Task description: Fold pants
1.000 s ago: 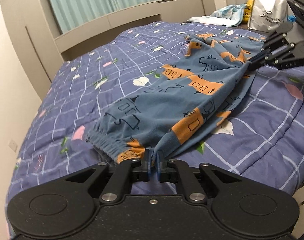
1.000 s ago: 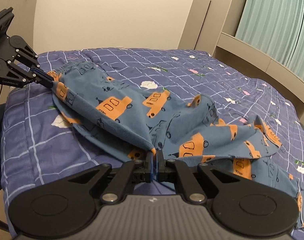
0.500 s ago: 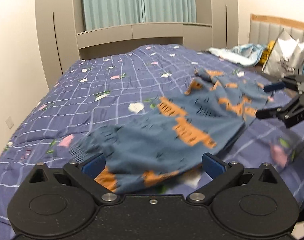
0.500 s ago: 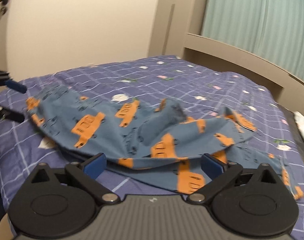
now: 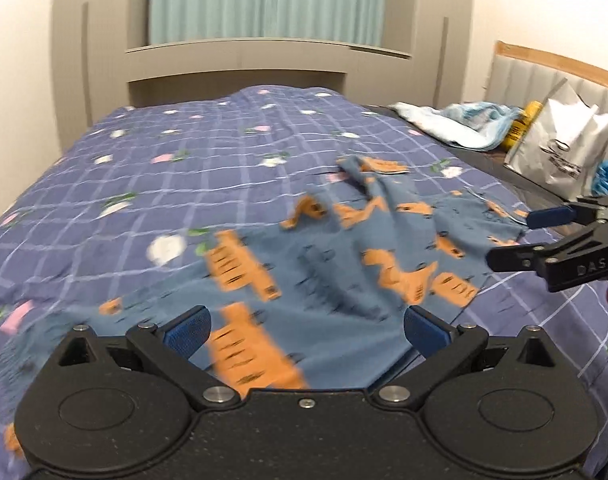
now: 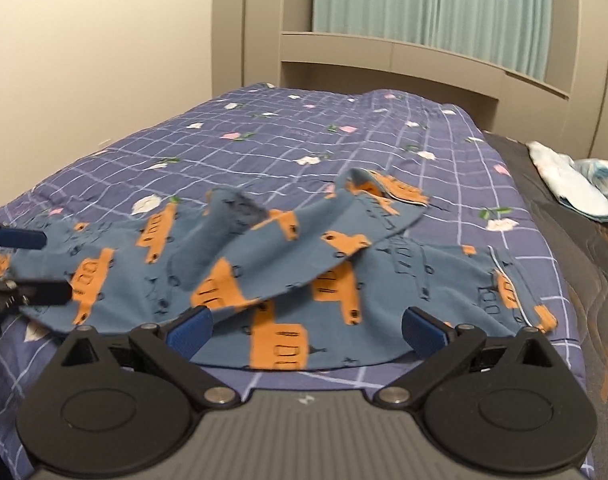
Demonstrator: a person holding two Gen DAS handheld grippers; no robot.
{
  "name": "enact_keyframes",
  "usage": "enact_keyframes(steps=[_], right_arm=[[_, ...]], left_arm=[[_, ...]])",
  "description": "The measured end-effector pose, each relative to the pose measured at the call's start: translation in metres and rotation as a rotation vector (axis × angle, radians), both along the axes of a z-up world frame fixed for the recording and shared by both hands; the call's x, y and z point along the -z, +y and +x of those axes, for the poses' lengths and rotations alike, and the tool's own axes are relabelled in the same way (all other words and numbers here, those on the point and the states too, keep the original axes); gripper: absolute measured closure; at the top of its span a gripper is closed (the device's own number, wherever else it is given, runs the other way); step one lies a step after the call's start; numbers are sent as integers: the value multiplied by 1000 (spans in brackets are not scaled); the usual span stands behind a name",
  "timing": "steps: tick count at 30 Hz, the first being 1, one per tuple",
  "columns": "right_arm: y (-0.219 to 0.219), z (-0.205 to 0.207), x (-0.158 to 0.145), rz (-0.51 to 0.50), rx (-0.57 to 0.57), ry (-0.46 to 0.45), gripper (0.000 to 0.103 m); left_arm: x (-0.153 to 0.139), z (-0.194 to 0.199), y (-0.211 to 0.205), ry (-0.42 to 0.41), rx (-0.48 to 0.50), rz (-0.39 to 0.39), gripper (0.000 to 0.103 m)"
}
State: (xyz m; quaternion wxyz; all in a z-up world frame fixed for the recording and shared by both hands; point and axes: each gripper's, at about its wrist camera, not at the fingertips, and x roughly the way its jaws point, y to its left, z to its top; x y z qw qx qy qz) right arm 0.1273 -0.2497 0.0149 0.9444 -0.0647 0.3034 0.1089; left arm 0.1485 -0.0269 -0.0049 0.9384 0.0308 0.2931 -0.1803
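Note:
The blue pants [image 5: 324, 280] with orange truck prints lie loosely on the purple checked bedspread [image 5: 183, 168], rumpled with a raised fold in the middle. They also show in the right wrist view [image 6: 304, 264]. My left gripper [image 5: 306, 330] is open and empty over the near edge of the pants. My right gripper [image 6: 306, 330] is open and empty at the pants' other end. The right gripper also shows at the right edge of the left wrist view [image 5: 516, 238], and the left gripper at the left edge of the right wrist view [image 6: 51, 266].
A beige headboard unit [image 5: 239, 60] with teal curtains stands behind the bed. A light blue towel [image 5: 460, 124], a yellow item [image 5: 520, 128] and a white bag [image 5: 564, 144] sit at the right. The towel also shows in the right wrist view [image 6: 576, 184].
Both grippers were shut on the pants' edge one second ago. They opened, let the pants drop onto the bed, and pulled back; both views swung toward the headboard.

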Motion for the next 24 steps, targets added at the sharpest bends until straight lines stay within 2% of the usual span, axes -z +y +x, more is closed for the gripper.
enact_keyframes(steps=[8, 13, 18, 24], right_arm=[[-31, 34, 1, -51, 25, 14, 0], [-48, 66, 2, -98, 39, 32, 0], [-64, 100, 2, -58, 7, 52, 0], [-82, 160, 9, 10, -22, 78, 0]], left_arm=[[0, 34, -56, -44, 146, 64, 1], [1, 57, -82, -57, 156, 106, 1], [-1, 75, -104, -28, 141, 105, 1], [-4, 80, -114, -2, 167, 73, 1]])
